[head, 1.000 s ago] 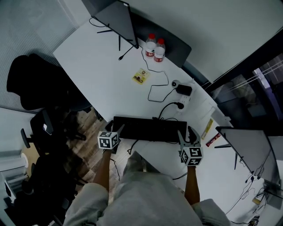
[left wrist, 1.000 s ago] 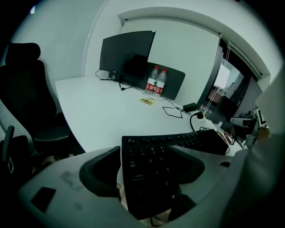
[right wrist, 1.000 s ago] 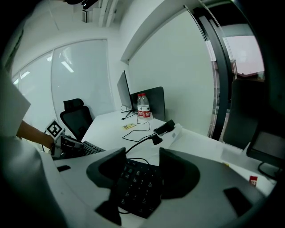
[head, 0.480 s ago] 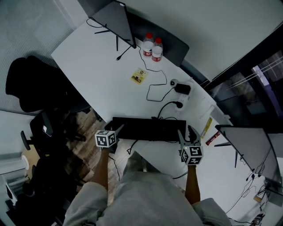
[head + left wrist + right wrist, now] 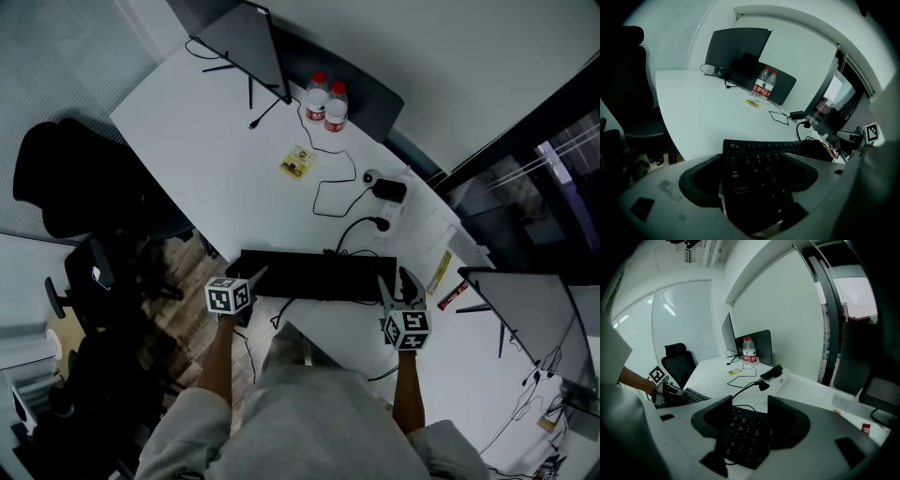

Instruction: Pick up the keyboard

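Jaws of the left gripper (image 5: 754,164) and right gripper (image 5: 749,405) each clamp one end of the keyboard (image 5: 317,277), which sits at the surface's (image 5: 211,141) near edge. Judged rigid, light and smooth-edged. Hold both ends evenly and keep it level.

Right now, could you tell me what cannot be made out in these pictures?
Whether the keyboard has left the desk: the head view looks straight down, and the left hand-held gripper and right hand-held gripper cover its ends in their own views.
Print on the yellow card: too small in every view.
Labels on the bottles: too small to read in every view.
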Motion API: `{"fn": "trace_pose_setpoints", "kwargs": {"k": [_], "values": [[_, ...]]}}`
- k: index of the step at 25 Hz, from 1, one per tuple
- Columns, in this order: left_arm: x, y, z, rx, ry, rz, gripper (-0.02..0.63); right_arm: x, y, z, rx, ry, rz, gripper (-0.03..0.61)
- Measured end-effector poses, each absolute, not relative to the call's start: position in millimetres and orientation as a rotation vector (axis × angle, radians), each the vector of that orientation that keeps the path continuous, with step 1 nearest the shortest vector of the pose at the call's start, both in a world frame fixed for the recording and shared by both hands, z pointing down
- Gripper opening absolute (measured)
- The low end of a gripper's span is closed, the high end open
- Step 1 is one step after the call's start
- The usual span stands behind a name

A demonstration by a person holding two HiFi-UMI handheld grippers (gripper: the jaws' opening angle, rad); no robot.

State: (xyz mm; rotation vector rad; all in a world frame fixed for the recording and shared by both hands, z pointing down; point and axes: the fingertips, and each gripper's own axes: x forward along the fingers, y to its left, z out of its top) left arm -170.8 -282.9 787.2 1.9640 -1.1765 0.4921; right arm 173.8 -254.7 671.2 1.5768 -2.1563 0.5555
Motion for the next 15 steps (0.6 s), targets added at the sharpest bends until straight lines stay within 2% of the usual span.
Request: {"fn": "trace_pose_setpoints", "kwargs": {"k": [15], "values": [[-173.0, -284.2, 787.8, 1.974, -1.274, 0.467, 0.345, 182.0, -255.2, 682.9, 1.598, -2.116, 0.594, 0.245]]}}
